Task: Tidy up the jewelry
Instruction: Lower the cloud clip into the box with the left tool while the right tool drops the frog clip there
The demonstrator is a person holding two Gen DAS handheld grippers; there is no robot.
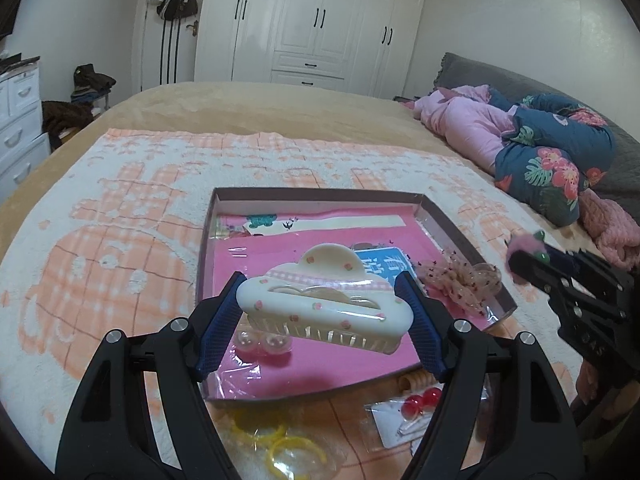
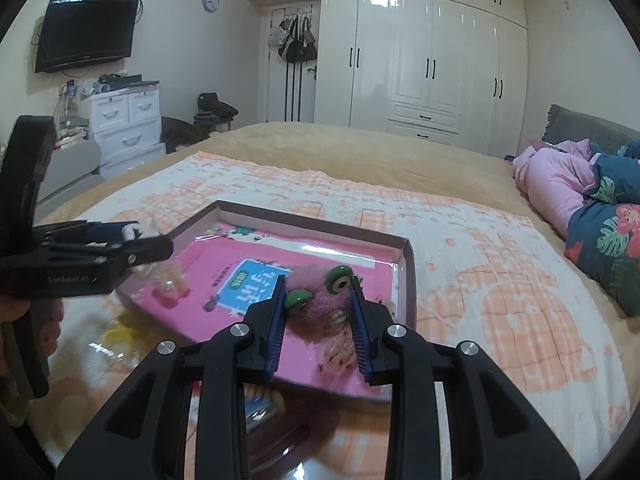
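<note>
Jewelry in both grips. Cream claw clip [image 1: 324, 304]: rigid glossy plastic, light, likely slippery; I judge the end-on pinch across its body sound. My left gripper [image 1: 322, 320] clamped on it, above pink-lined box [image 1: 316, 196] on bed. My right gripper [image 2: 319, 312] closed on pink fuzzy ornament [image 2: 320, 300], soft, compressible, light; held over box's near right corner.

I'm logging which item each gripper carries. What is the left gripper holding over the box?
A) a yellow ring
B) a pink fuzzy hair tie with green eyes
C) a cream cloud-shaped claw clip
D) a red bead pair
C: the left gripper is shut on the cream claw clip above the box, while the right gripper has the fuzzy pink hair tie.
</note>
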